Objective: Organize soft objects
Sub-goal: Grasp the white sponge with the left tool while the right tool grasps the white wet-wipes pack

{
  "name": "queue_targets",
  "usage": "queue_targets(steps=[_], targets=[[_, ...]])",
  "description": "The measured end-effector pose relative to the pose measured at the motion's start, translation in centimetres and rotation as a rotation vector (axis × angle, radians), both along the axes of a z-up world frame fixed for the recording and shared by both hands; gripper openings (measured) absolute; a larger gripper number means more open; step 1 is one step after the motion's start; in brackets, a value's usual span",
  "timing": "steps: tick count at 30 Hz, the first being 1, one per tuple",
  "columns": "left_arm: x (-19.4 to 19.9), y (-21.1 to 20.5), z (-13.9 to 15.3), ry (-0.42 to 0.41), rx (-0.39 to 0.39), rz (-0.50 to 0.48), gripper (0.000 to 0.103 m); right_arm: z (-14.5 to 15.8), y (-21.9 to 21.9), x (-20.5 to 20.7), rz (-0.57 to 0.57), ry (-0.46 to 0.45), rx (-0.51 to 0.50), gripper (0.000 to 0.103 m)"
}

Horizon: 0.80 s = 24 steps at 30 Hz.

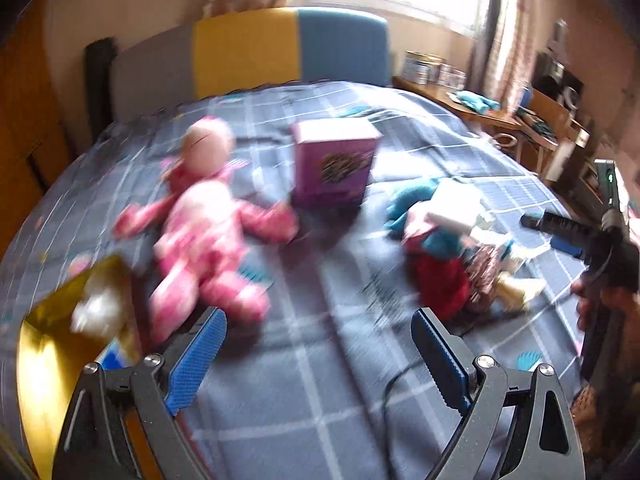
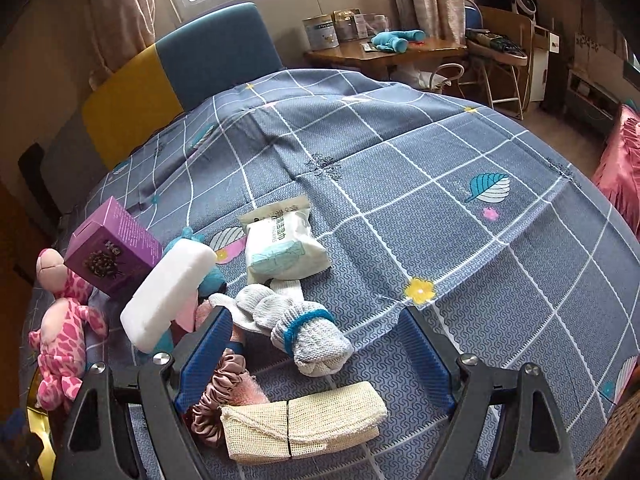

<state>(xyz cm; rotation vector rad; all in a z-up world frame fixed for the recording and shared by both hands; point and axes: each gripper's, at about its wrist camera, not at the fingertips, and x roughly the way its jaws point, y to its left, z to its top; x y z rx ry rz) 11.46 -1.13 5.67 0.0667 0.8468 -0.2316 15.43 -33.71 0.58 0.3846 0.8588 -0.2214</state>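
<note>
On the grey checked bedspread (image 2: 420, 208) lies a pile of soft things: a white sponge block (image 2: 170, 286), a pack of wipes (image 2: 282, 246), rolled grey socks (image 2: 310, 340), a cream mesh cloth (image 2: 304, 420) and a pink scrunchie (image 2: 218, 394). A pink spotted plush doll (image 2: 62, 332) (image 1: 204, 236) lies to the left, beside a purple box (image 2: 114, 248) (image 1: 334, 168). My right gripper (image 2: 316, 352) is open above the socks and the mesh cloth, holding nothing. My left gripper (image 1: 320, 356) is open over bare bedspread between the doll and the blurred pile (image 1: 452, 248).
A gold box (image 1: 60, 344) sits at the near left edge of the bed. The headboard (image 2: 180, 68) stands behind. A wooden desk (image 2: 400, 50) with tins and a blue plush toy is at the back right, chairs beside it. A pink cover (image 2: 624, 176) shows at far right.
</note>
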Motion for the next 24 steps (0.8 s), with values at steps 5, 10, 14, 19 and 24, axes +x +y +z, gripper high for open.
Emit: queue_targets(steps=[5, 10, 14, 19, 24], targets=[[4.4, -6.3, 0.5, -0.003, 0.044, -0.166, 0.096, -0.2, -1.4, -0.3, -0.050, 0.007, 0.037, 0.086], [8.2, -11.9, -0.3, 0.031, 0.056, -0.268, 0.098, -0.7, -2.7, -0.6, -0.090, 0.010, 0.094, 0.086], [10.3, -16.0, -1.5, 0.046, 0.126, -0.349, 0.099, -1.0, -3.0, -0.4, -0.091, 0.016, 0.135, 0.087], [12.6, -18.9, -4.2, 0.079, 0.221, -0.393, 0.099, -1.3, -3.3, -0.4, -0.090, 0.017, 0.171, 0.087], [14.0, -19.1, -5.4, 0.113, 0.200, -0.399, 0.087, -1.5, -3.2, -0.2, -0.076, 0.022, 0.183, 0.087]])
